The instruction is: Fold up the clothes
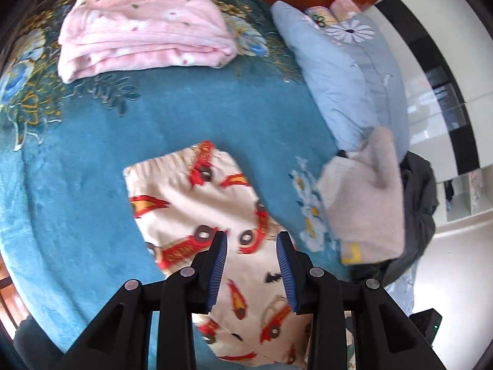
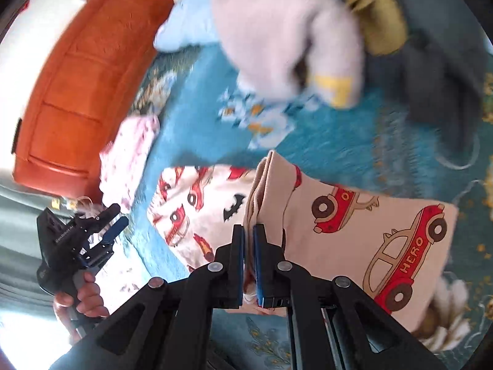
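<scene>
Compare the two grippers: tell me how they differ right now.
The left gripper is open, its fingers apart above the car-print garment and holding nothing. The right gripper is shut on a bunched edge of that garment, lifting it. Both have black frames and blue fingers.

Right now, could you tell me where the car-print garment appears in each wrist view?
Left wrist view: car-print garment lies lower centre on the blue blanket, under the open left gripper.
Right wrist view: centre to lower right, its folded edge pinched in the right gripper.
Shared landmark: beige sweater.
</scene>
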